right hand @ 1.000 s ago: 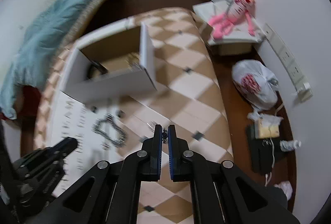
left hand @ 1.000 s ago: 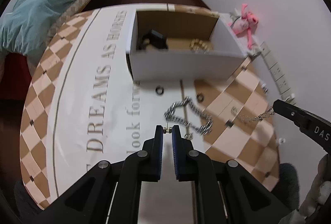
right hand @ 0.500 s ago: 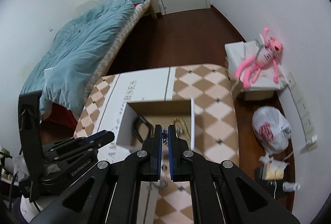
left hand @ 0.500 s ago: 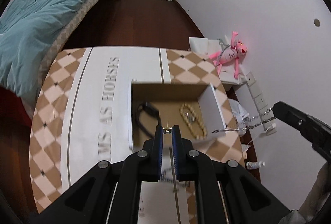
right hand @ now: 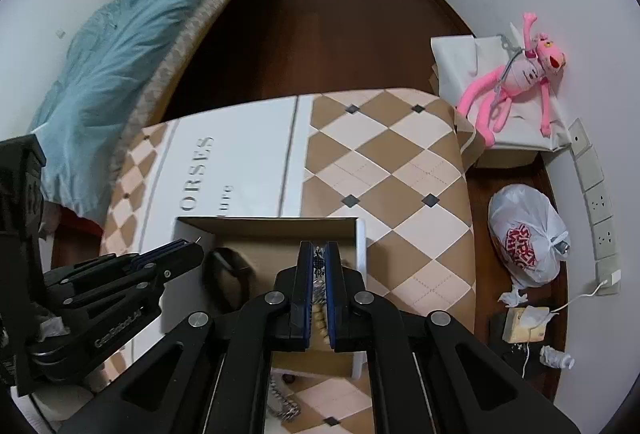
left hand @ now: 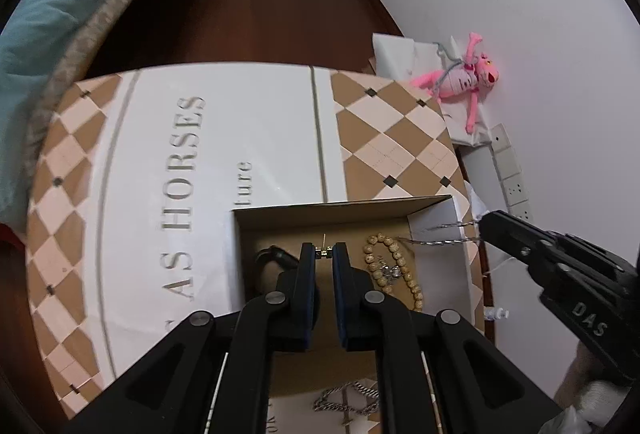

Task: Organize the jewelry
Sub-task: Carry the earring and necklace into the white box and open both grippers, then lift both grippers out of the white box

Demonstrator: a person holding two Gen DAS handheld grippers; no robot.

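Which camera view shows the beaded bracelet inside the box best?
The left wrist view: the beaded bracelet lies in plain sight on the floor of the box, right of the left tongs. In the right wrist view the right tongs cover it; only a few beads peek between their fingers.

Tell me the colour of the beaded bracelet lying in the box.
Pale tan, like light wood: the beaded bracelet shows best in the left wrist view.

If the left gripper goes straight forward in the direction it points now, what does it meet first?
Probably the brown far wall of the open cardboard box, just beyond the left gripper, which pinches a small gold clasp; depth is uncertain.
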